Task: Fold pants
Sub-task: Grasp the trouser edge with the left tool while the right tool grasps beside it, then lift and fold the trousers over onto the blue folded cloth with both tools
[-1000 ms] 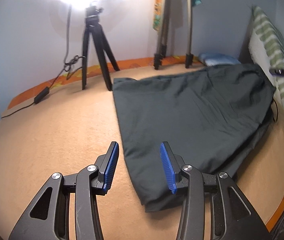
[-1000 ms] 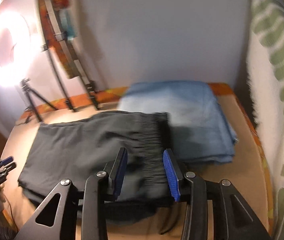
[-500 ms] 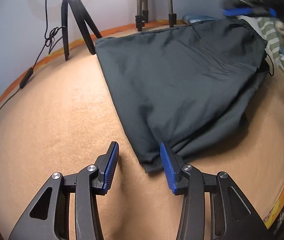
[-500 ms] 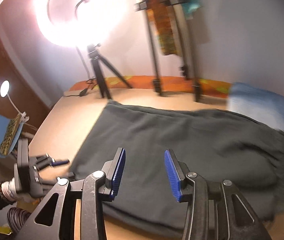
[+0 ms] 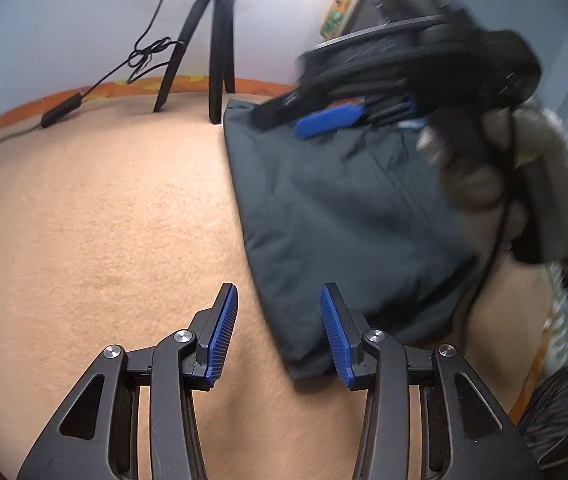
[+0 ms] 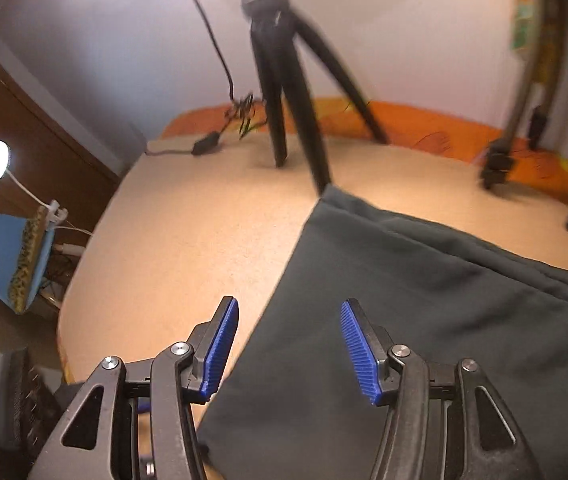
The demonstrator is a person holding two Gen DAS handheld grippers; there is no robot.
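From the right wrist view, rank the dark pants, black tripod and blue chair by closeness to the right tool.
1. Dark pants: directly under the opening right tool.
2. Black tripod: straight ahead, past the pants.
3. Blue chair: far left, off the bed.

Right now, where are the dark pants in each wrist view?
Left wrist: pants fill centre-right, near corner by the left tool's right pad.
Right wrist: pants fill lower right, under the right tool, whose pads are opening.
Shared landmark: black tripod behind the pants' far corner.

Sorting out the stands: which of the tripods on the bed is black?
The black tripod under the bright lamp, its leg by the pants corner; the other stand at right is dull metal.
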